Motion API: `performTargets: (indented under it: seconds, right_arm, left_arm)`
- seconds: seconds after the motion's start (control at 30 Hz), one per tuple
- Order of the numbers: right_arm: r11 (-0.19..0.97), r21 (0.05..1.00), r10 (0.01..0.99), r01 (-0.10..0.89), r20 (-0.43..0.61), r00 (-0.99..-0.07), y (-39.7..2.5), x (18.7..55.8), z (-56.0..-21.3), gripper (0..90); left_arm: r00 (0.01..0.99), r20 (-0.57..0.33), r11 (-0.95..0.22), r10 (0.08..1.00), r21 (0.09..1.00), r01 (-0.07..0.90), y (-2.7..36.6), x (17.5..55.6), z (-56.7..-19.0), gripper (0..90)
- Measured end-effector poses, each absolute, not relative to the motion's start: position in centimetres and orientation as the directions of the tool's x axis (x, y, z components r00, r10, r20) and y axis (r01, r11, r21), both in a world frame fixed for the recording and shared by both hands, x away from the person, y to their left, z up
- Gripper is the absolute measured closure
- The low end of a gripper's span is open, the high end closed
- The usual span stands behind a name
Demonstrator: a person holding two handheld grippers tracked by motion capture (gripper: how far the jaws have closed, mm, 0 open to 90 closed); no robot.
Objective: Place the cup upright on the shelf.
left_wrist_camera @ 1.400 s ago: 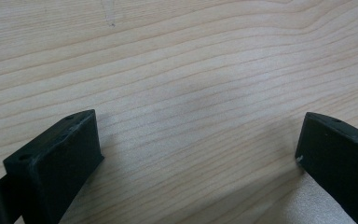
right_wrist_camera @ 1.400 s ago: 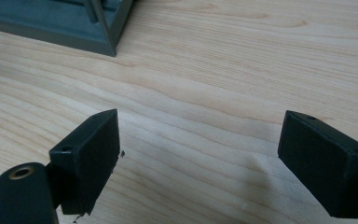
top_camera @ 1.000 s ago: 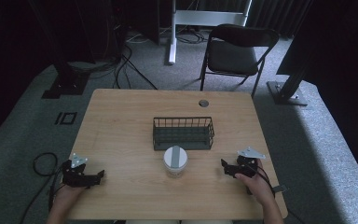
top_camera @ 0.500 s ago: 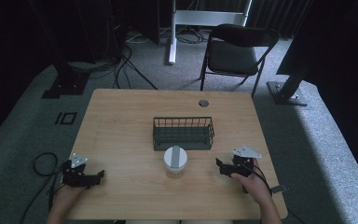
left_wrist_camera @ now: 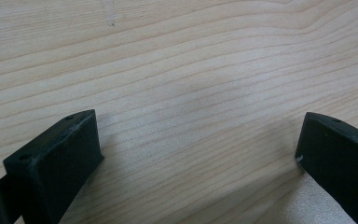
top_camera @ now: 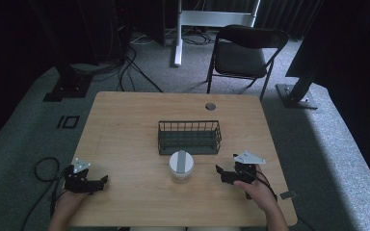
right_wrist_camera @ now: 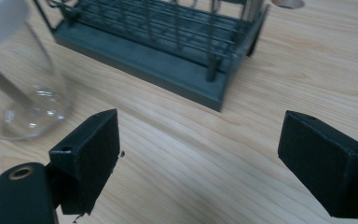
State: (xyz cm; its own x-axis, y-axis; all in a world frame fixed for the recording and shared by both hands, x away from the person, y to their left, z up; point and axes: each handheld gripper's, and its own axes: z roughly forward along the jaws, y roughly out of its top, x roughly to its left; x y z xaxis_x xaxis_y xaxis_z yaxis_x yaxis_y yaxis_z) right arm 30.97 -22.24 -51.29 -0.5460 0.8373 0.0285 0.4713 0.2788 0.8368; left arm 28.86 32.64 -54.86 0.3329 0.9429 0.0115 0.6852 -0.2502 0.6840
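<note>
- Your right gripper (top_camera: 220, 172) and left gripper (top_camera: 101, 182) both stand wide, holding nothing.
- The clear jar (top_camera: 181, 167) looks rigid, smooth, probably slippery; grasp its body below the lid (top_camera: 181, 161), squarely.

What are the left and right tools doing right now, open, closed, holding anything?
Left tool: open, holding nothing, over bare table.
Right tool: open, holding nothing, beside the clear jar.

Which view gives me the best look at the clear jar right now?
The high view: the whole jar stands upright with its grey lid on, just in front of the wire basket. The right gripper view catches its clear lower body and base, cut off at the frame's left. The left gripper view looks at bare tabletop.
</note>
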Motion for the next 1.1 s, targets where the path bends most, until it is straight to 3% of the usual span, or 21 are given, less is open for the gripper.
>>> performTargets:
  seconds: [1.1]
  right_arm:
    - [0.389, 0.851, 0.628, 0.353, 0.035, -0.777, -16.2, 29.4, -51.8, 12.7]
  left_arm:
    - [0.332, 0.01, -0.249, 0.943, 0.685, 0.685, 32.6, 28.9, -54.9, 0.1]
